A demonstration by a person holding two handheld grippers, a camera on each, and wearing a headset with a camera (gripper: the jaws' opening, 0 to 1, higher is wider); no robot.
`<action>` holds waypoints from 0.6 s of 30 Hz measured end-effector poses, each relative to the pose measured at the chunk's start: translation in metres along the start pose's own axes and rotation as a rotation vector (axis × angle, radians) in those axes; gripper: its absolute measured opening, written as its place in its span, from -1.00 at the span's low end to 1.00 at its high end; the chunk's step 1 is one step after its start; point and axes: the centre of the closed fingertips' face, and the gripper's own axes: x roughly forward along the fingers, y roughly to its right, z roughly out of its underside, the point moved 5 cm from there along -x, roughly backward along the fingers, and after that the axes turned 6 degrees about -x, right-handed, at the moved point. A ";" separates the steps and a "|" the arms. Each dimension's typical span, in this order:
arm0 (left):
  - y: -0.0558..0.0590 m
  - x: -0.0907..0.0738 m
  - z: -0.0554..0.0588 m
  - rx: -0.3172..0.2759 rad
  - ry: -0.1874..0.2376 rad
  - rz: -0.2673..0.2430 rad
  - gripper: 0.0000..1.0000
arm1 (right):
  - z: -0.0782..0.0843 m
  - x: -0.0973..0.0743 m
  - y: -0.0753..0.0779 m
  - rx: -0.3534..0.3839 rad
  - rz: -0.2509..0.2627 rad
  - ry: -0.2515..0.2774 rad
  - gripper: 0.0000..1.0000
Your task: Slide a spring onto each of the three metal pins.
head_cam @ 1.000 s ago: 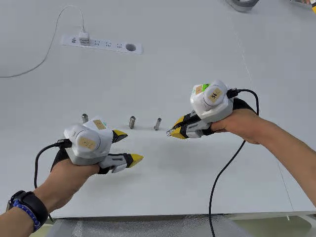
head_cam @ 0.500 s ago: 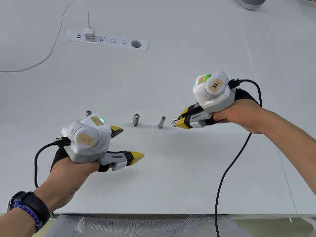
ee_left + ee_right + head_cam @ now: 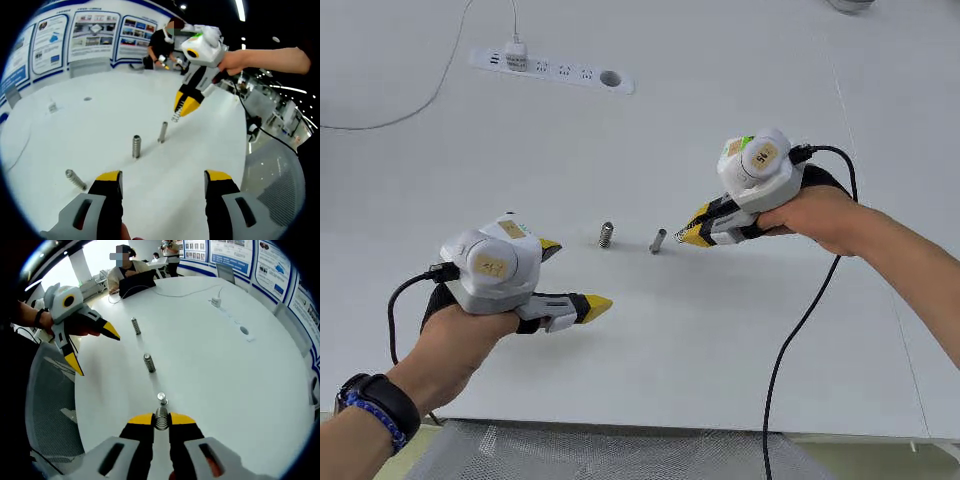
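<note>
The spring [image 3: 161, 416] is a small, light coil of steel wire. It will likely give along its length, roll easily, and slip or flick away if squeezed hard. The best hold is a gentle pinch across the coils near one end, leaving the other end's mouth free for the pin.

The right gripper [image 3: 161, 419] has that hold: its jaws are drawn narrow on the spring, which sticks out past the yellow tips. In the right gripper view the bare pin [image 3: 162, 399] stands at twelve o'clock, just beyond the spring's free end. In the head view the pin [image 3: 658, 241] is at nine o'clock from the right gripper [image 3: 692, 237]. The spring's mouth may be just short of the pin's top, but the views are too coarse to say if they touch.

The middle pin [image 3: 606, 235] is at nine o'clock from the bare one and already wears a spring. So does the far pin [image 3: 75, 179], at seven o'clock in the left gripper view.

The left gripper [image 3: 575, 273] hangs with its jaws wide and nothing between them, near the row of pins.
</note>
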 end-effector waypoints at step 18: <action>0.000 -0.004 0.003 -0.015 -0.003 0.006 0.40 | -0.020 0.003 0.001 -0.044 -0.021 -0.015 -0.75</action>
